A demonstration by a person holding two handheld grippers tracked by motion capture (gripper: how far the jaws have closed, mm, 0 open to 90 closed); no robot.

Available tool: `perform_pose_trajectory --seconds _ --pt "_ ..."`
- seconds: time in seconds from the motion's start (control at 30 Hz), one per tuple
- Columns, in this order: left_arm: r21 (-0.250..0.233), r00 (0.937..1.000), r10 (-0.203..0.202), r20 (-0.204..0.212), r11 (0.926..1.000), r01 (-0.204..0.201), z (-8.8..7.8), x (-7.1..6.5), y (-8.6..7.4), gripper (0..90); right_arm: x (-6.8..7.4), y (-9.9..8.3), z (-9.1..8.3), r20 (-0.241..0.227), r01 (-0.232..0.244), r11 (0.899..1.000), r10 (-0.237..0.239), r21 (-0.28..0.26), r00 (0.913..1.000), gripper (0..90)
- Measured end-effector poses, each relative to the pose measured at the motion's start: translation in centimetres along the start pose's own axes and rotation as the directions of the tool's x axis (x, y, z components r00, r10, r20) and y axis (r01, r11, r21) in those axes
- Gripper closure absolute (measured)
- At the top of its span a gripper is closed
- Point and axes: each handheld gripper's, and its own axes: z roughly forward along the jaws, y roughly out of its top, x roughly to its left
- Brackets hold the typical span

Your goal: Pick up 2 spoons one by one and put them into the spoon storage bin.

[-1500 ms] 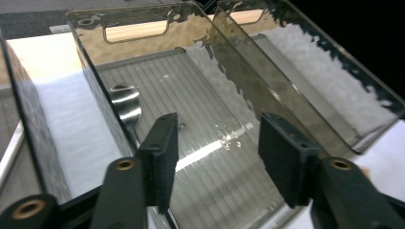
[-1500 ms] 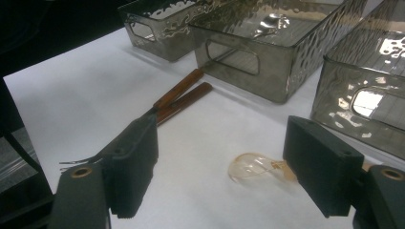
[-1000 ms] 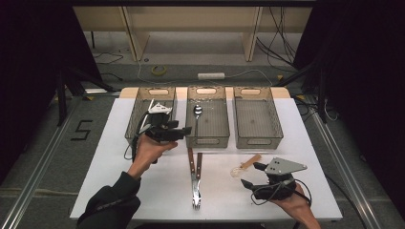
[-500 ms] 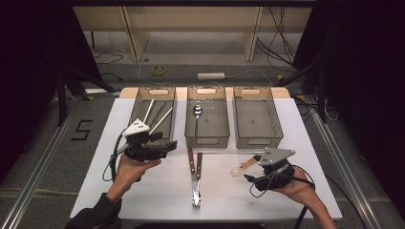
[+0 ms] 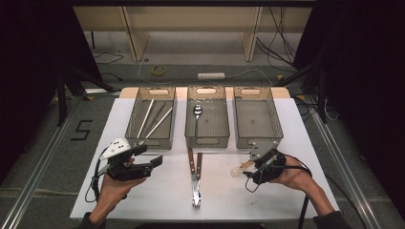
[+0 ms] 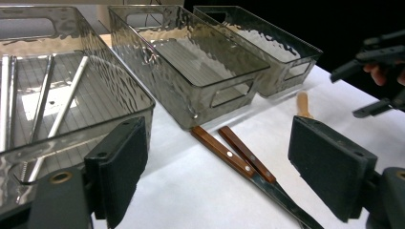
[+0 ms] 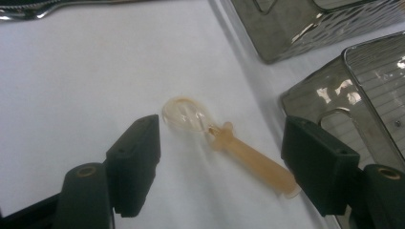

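- The right gripper (image 7: pixel 223 129) holds its jaws apart on both sides of the small plastic spoon (image 7: pixel 229 143), not pressing it.
- The left gripper (image 6: pixel 217 131) has just opened its jaws, with nothing between them.
- The spoon lies on the white table (image 7: pixel 71 71), near the right tray (image 5: pixel 258 140).
- It seems light, stiff and slippery, so it is better to grip the straight handle (image 7: pixel 260 166).

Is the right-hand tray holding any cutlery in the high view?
No, the right-hand tray shows a bare floor, while the middle tray holds a spoon.
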Motion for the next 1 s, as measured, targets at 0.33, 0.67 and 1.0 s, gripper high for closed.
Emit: perform_pose_trajectory --seconds 0.33,0.67,1.0 --pt "0.018 0.9999 0.011 0.002 0.9998 -0.011 -0.7 -1.0 -1.0 20.1 -0.9 0.9 1.5 -0.002 0.063 0.993 -0.063 0.098 0.998 33.4" --pt "0.016 0.9998 -0.02 0.003 0.9997 0.02 -1.3 -0.7 -1.5 20.2 -1.7 0.9 3.5 -0.047 0.111 0.98 -0.104 0.168 0.9934 36.9" --pt "0.026 0.9997 -0.023 0.0 0.9994 0.023 -1.2 -0.7 -1.6 20.5 -2.0 0.8 5.0 -0.069 0.128 0.971 -0.116 0.203 0.9909 41.9"
